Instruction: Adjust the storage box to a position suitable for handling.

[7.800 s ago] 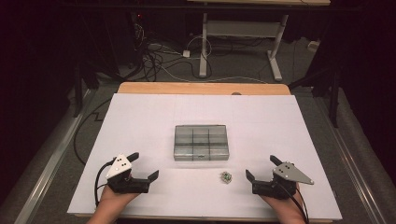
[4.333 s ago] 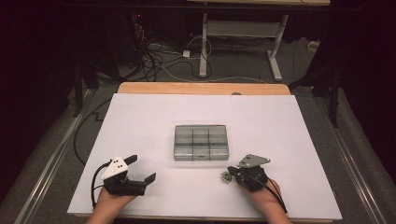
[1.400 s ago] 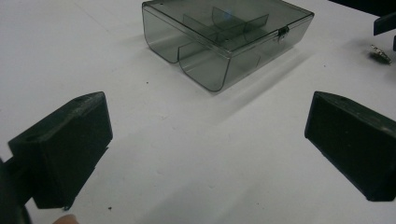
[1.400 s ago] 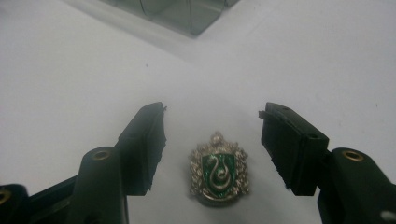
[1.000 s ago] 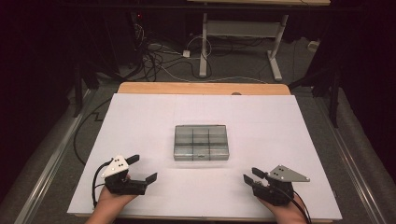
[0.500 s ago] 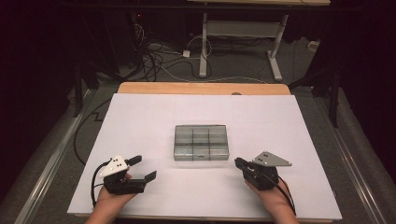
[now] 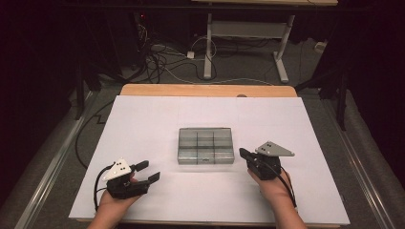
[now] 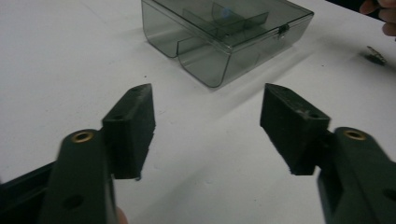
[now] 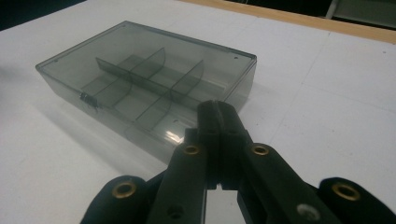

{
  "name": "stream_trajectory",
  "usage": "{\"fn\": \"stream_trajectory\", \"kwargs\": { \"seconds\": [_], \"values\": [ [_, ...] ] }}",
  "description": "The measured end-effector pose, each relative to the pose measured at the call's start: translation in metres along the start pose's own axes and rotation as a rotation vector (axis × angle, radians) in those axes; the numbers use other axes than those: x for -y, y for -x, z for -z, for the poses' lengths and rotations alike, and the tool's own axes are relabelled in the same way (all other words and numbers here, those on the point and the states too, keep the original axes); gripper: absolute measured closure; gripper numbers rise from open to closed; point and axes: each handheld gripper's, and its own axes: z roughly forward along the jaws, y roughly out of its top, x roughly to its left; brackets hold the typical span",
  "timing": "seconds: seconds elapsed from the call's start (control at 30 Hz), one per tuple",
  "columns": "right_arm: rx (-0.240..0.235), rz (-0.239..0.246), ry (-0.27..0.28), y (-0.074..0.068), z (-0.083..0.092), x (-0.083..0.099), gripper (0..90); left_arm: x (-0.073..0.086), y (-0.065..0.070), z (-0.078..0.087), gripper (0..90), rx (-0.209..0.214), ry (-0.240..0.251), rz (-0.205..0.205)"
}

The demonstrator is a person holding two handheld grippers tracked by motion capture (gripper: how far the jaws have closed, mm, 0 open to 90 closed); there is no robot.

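We see one clear box [image 7: 206,145] in the middle of the frame on the white bench [image 7: 143,119], lid down; it looks light, hard and slippery, so we would hold its short sides; the left gripper [image 7: 145,171], lower left, has been closing, half open, empty; the right gripper [image 7: 243,153], just beside the box, is shut, holding nothing; two grippers, six pockets inside.

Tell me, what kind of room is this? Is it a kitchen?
Not a kitchen. It looks like a lab or workshop set up for recording. A white-covered table stands in a dark room, cables lie tangled on the floor behind it, and a metal desk frame stands farther back.
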Motion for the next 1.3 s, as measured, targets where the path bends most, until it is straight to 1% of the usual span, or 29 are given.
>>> {"fn": "stream_trajectory", "kwargs": {
  "seconds": [0.07,0.17,0.2,0.23,0.27,0.37,0.4,0.43,0.5,0.53,0.57,0.73,0.93,1.0,1.07,1.17,1.3],
  "values": [
    [-0.003,-0.004,0.010,0.003,0.000,0.000,90.0,0.000,0.001,-0.001,41.8,-0.021,0.001,0.013],
    [-0.009,-0.023,0.022,0.007,0.002,0.003,90.0,0.000,0.002,-0.003,50.4,-0.024,-0.005,0.020],
    [-0.011,-0.025,0.019,0.007,0.002,0.004,90.0,0.000,0.002,-0.004,53.0,-0.020,-0.009,0.024],
    [-0.016,-0.025,0.017,0.009,0.004,0.006,90.0,0.000,0.002,-0.004,58.6,-0.018,-0.013,0.029],
    [-0.016,-0.025,0.017,0.009,0.004,0.006,90.0,0.001,0.002,-0.005,58.6,-0.017,-0.018,0.029],
    [-0.020,-0.029,0.013,0.011,0.005,0.009,90.0,0.000,0.001,-0.006,67.1,-0.003,-0.025,0.039],
    [-0.022,-0.029,0.010,0.012,0.006,0.010,90.0,0.000,0.001,-0.006,70.6,0.006,-0.022,0.042],
    [-0.029,-0.030,0.001,0.012,0.005,0.013,90.0,-0.001,0.001,-0.006,76.9,0.017,-0.021,0.048],
    [-0.034,-0.022,-0.011,0.012,0.005,0.015,90.0,-0.002,0.001,-0.006,84.0,0.033,-0.010,0.071],
    [-0.034,-0.022,-0.011,0.012,0.005,0.015,90.0,-0.003,0.001,-0.006,84.0,0.030,-0.008,0.074],
    [-0.033,-0.020,-0.016,0.011,0.005,0.016,90.0,-0.003,0.001,-0.006,87.3,0.023,-0.009,0.073],
    [-0.036,-0.016,-0.017,0.010,0.007,0.017,90.0,-0.006,-0.002,-0.007,87.9,0.008,-0.019,0.096],
    [-0.040,0.004,-0.025,0.009,0.009,0.017,90.0,-0.018,-0.007,-0.012,87.8,0.000,-0.043,0.109],
    [-0.037,0.005,-0.030,0.009,0.009,0.018,90.0,-0.024,-0.010,-0.016,87.8,-0.010,-0.043,0.117],
    [-0.039,0.008,-0.029,0.009,0.009,0.019,90.0,-0.029,-0.016,-0.021,87.8,-0.006,-0.040,0.135],
    [-0.041,0.015,-0.031,0.009,0.009,0.019,90.0,-0.033,-0.023,-0.030,87.8,-0.027,-0.045,0.147],
    [-0.047,0.019,-0.036,0.009,0.009,0.020,90.0,-0.036,-0.033,-0.041,87.8,-0.044,-0.053,0.143]
  ]
}}
